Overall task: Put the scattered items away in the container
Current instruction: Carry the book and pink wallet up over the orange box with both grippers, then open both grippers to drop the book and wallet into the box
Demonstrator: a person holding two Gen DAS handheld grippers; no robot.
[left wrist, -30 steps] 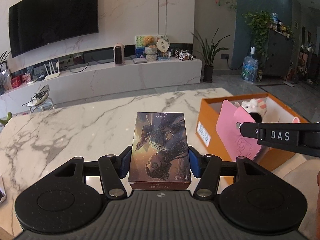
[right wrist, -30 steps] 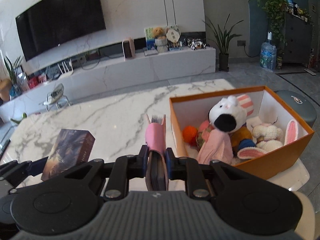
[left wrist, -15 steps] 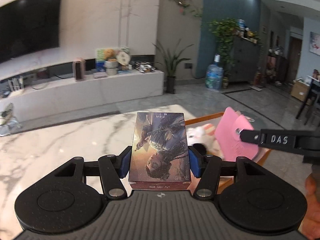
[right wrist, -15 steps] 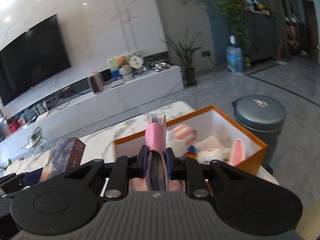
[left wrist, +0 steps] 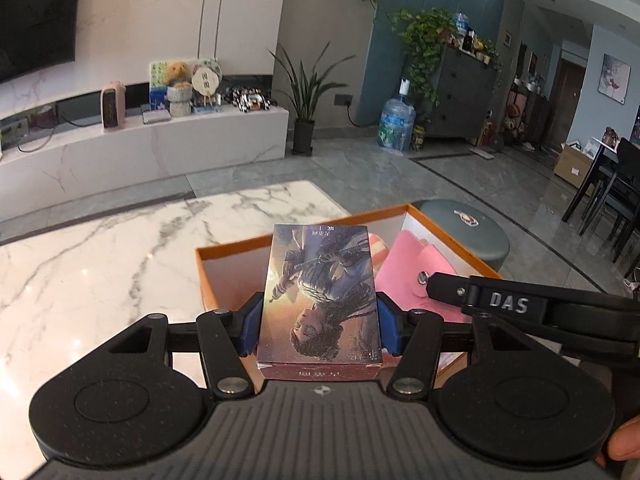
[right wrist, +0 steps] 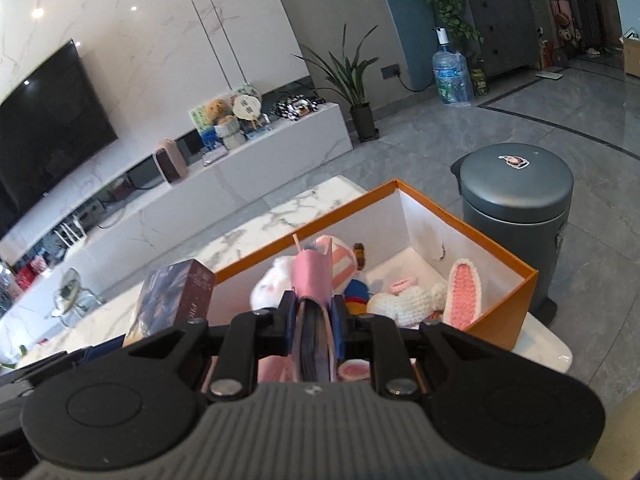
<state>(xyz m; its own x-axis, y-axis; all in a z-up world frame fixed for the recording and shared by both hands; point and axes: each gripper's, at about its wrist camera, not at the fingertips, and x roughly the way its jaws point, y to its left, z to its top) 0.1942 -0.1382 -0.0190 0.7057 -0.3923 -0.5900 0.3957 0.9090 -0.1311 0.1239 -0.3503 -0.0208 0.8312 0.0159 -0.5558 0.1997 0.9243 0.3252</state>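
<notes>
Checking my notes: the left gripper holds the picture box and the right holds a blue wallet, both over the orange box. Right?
Not quite: the wallet in the right gripper is pink, as the right wrist view shows. The left gripper does hold the picture box over the orange box.

"DAS" (white) on right gripper (left wrist: 440, 292)

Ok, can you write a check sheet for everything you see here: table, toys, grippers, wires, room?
Surface: white marble table, bare where visible.
Job's things: orange cardboard box holds knitted plush toys; picture-printed card box and pink snap wallet are both held over it.
Clutter: nothing seen.
Grippers: left gripper shut on the card box; right gripper shut on the wallet.
Cables: cords on the TV shelf.
Surroundings: grey round bin, water bottle, potted plant.
</notes>
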